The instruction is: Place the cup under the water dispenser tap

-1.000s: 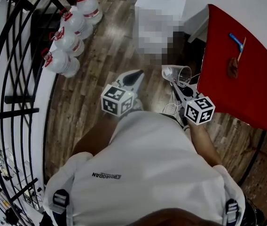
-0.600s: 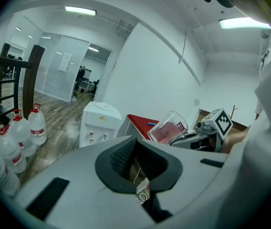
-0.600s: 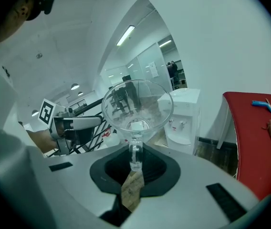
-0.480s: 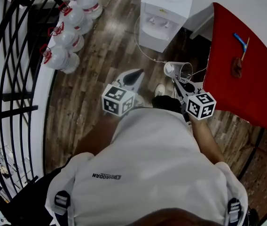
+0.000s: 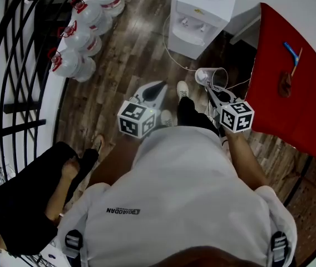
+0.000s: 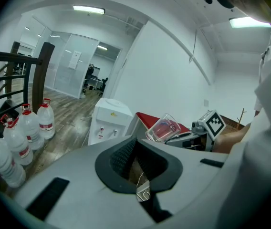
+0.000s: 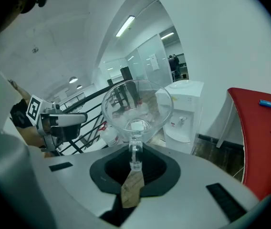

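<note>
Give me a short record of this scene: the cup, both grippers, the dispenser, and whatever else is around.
cup: clear cup, tilted on its side, carried in the air
right gripper: right gripper, jaws shut on the cup
left gripper: left gripper, jaws together, nothing between them
water dispenser: white water dispenser on the wooden floor, ahead of the cup and apart from it
task state: cup not yet under a tap
nearby: water bottles by the black railing; red table to the right; a second person crouched at lower left
</note>
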Motion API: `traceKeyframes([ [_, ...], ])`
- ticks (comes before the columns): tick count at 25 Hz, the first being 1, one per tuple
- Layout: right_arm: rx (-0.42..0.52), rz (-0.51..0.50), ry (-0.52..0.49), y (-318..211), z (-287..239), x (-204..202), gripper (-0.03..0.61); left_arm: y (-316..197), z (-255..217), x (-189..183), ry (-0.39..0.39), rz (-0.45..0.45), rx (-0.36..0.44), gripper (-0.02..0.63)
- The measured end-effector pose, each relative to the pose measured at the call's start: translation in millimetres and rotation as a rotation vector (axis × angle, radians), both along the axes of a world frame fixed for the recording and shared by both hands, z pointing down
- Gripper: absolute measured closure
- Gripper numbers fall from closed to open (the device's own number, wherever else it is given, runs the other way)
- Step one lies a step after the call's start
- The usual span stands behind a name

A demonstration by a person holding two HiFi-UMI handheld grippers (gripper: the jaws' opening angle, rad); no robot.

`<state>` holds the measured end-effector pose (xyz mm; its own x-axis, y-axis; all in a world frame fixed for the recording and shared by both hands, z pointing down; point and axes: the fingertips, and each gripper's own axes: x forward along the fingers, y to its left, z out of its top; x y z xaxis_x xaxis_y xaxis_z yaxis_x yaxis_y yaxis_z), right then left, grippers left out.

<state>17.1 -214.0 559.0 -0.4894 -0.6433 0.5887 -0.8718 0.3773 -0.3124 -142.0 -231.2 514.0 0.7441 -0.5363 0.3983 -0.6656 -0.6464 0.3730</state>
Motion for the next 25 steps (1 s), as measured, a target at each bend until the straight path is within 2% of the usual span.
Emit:
traceKeyframes([
  [12, -0.046, 0.005, 0.076, -75, 58, 31, 0.538, -64, 31, 27, -0.084, 0.018, -0.038, 0.617],
  [20, -0.159, -0.044, 0.169, -123, 138, 50, 0.538, -116, 46, 53, -0.12, 0.014, -0.069, 0.617],
  [25, -0.247, -0.085, 0.247, -158, 202, 61, 0.538, -147, 68, 53, -0.159, -0.02, -0.117, 0.617],
])
